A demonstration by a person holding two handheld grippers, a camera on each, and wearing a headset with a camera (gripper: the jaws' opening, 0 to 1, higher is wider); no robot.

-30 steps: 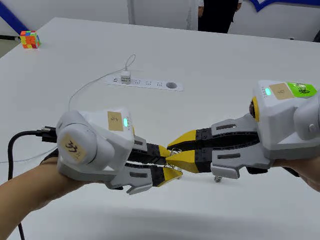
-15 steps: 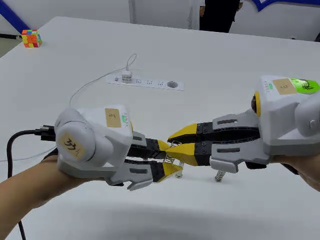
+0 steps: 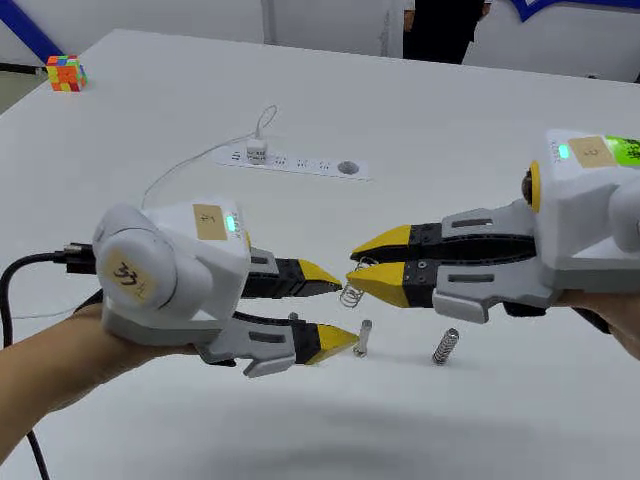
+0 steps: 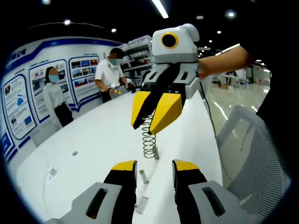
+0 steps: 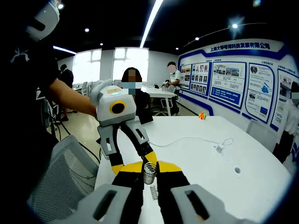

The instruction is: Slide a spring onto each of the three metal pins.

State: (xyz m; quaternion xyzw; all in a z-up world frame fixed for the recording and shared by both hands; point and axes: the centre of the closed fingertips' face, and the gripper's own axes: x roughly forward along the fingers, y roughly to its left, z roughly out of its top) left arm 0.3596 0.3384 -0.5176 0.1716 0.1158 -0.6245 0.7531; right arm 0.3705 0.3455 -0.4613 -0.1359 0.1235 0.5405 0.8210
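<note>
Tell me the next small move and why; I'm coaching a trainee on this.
Probably ease the right tool down so its hanging spring slips over the upright pin close by its lower end; the left tool is open, holding nothing.

An office-like exhibition hall: blue-framed poster boards (image 5: 233,77) upper right, a long white table (image 5: 201,161), a mesh chair (image 5: 60,177) lower left.
</note>
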